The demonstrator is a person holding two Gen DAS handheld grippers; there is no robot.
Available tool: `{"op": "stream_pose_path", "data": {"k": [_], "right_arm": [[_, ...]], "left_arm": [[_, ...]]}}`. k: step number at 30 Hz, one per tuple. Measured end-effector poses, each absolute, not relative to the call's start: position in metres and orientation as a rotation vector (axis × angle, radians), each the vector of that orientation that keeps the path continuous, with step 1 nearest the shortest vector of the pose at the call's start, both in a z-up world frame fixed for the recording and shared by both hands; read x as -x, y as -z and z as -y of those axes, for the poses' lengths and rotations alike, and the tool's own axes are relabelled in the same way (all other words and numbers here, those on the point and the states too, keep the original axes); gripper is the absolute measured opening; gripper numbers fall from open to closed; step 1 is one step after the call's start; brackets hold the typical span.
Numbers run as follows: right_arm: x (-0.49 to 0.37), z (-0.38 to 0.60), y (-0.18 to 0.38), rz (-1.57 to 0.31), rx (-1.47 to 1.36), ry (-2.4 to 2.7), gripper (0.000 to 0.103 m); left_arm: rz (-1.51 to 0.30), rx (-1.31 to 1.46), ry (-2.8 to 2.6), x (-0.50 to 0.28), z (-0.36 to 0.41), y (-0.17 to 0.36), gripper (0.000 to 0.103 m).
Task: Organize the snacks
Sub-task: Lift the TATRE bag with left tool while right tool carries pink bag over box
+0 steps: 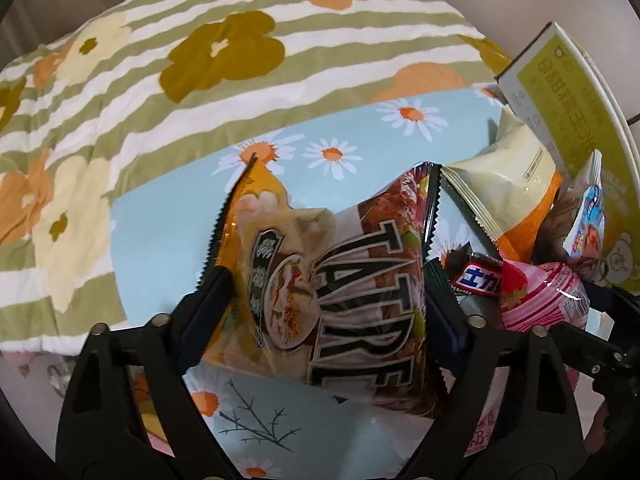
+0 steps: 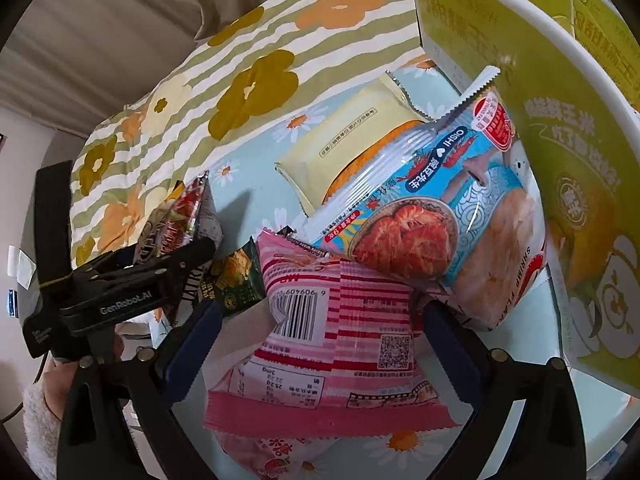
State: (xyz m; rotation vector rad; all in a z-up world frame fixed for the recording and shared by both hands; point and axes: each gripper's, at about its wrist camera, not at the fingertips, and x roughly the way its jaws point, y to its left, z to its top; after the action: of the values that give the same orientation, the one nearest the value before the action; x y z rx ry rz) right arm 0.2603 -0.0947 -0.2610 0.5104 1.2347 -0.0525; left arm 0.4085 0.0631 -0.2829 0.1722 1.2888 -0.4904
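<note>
A brown-and-orange snack bag lettered TATTRE lies on the blue daisy cloth. My left gripper points steeply down over it, and both pads press its side edges. In the right wrist view that gripper shows at the left with the same bag in it. A pink striped snack bag lies between the fingers of my right gripper. These stand open, with a gap showing beside the left pad. The pink bag also shows at the right of the left wrist view.
A blue shrimp-chips bag, a pale yellow packet, a green packet and a small chocolate bar crowd around. A white basket rim holds yellow-green boxes at the right. A striped floral blanket lies behind.
</note>
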Motion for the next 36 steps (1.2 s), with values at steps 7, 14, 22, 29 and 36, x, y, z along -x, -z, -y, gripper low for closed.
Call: {"op": "stream_pose_path", "data": {"k": [7,14,22,29,36], "right_arm": [[-0.26,0.09,0.263,-1.245,-0.479,0.058,0.1],[-0.254,0.083,0.28,-1.306,-0.464,0.031,0.07],[-0.242,0.079,0.259,-1.264,-0.46,-0.015,0.066],[-0.233,0.066,0.225,-1.208,-0.424,-0.109,0.066],[-0.23,0.066,0.181,-1.098,-0.372,-0.239,0.066]], "left_arm": [[-1.278,-0.087,0.456,-0.408,-0.084,0.268,0.073],[-1.245,-0.08,0.445,-0.394,-0.09,0.251,0.073],[-1.197,-0.05,0.435,-0.373,-0.096,0.223,0.073],[-1.127,-0.032,0.432,-0.356,-0.096,0.187,0.073],[-1.049,-0.029,0.377,-0.339,-0.093,0.146,0.073]]}}
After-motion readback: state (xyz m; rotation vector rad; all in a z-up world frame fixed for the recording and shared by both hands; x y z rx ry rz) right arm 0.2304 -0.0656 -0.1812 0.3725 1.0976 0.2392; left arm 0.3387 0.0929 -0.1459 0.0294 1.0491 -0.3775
